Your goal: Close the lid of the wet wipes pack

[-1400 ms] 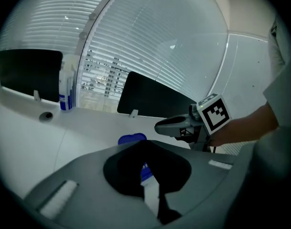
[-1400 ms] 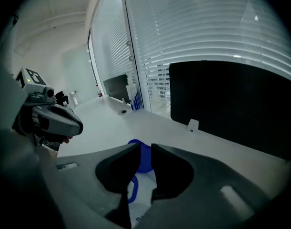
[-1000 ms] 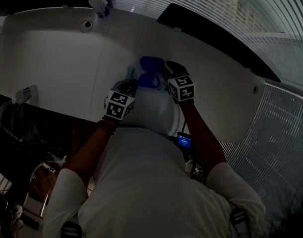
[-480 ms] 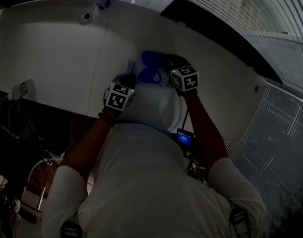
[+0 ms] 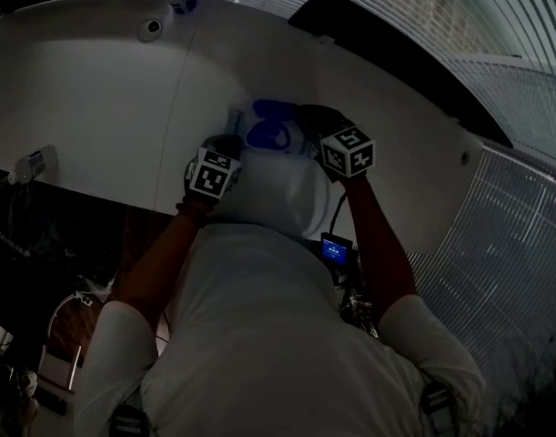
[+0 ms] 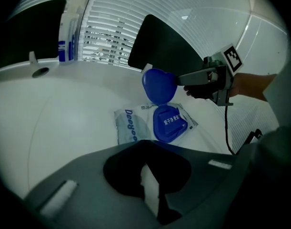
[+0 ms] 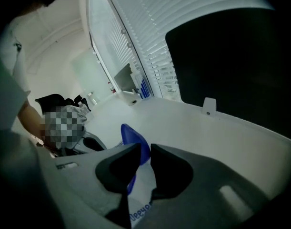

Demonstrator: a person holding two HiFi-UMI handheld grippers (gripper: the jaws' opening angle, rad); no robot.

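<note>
A pale wet wipes pack (image 6: 131, 130) lies flat on the white table (image 6: 64, 118). Its blue lid (image 6: 158, 86) stands open and upright over the blue base (image 6: 170, 123). My right gripper (image 6: 182, 80) reaches the lid's right edge. In its own view the jaws (image 7: 143, 161) are closing, with the lid's edge (image 7: 138, 144) in the gap and daylight still beside it. My left gripper (image 6: 147, 173) hovers short of the pack's near end, tips together, with only a pale sliver showing behind them. In the head view the pack (image 5: 250, 130) sits between both grippers.
A white spray bottle (image 6: 69, 30) stands at the table's far left, with a round cable hole (image 6: 40, 72) near it. A dark screen (image 6: 166, 46) leans at the back before the blinds. A cable (image 6: 227, 123) hangs from the right gripper.
My left gripper has sunk and drawn closer to the pack's near end. The right gripper stays at the lid and has shifted only slightly. The lid remains upright.
</note>
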